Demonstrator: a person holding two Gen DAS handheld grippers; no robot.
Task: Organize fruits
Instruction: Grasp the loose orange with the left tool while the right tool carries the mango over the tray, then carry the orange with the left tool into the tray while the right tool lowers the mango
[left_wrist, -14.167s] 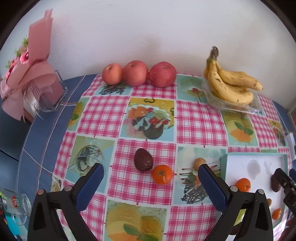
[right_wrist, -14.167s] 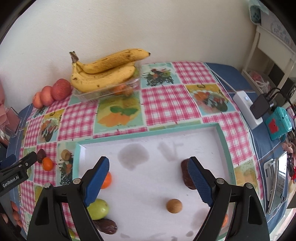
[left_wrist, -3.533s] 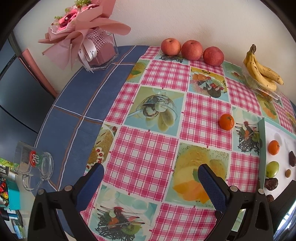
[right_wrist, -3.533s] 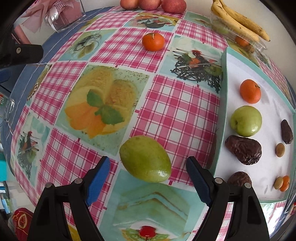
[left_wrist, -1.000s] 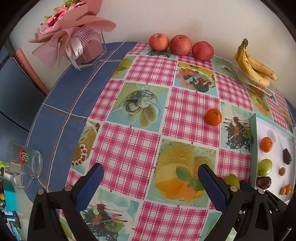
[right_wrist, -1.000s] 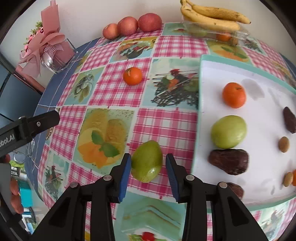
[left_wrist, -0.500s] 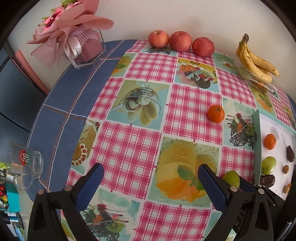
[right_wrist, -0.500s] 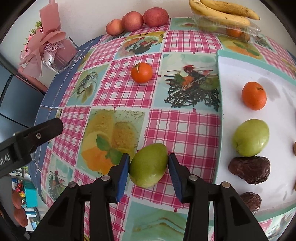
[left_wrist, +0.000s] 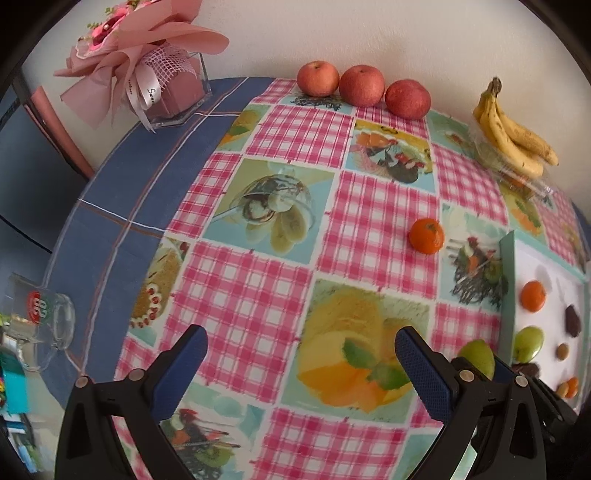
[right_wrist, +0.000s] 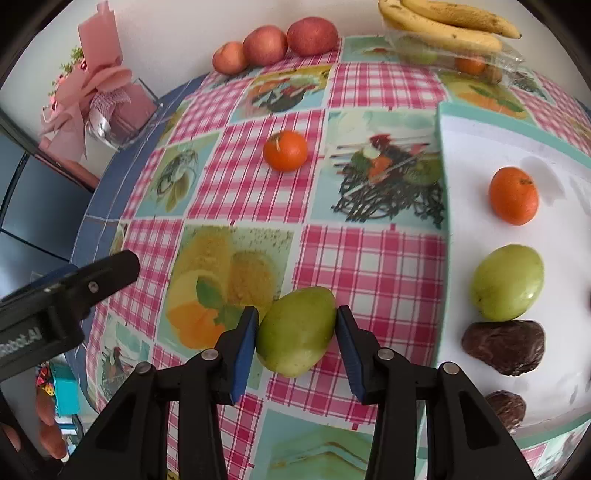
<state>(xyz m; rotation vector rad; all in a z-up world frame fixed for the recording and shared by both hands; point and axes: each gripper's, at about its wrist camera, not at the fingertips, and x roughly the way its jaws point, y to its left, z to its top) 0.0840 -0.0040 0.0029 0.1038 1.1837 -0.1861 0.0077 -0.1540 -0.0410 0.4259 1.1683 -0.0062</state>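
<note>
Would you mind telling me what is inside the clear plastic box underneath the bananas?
Through the wall of the clear plastic box an orange fruit and something pale green show. The bananas lie on top and cover the rest, so the full contents cannot be counted.

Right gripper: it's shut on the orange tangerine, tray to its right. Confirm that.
Not the tangerine; that lies loose on the cloth. The right wrist view shows the right gripper shut on the green mango, tray to its right.

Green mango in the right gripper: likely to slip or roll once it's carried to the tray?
The green mango looks smooth and glossy, so it may slip. The right gripper pinches its curved sides, so it might pivot. Egg-shaped, it would probably roll on the flat tray.
</note>
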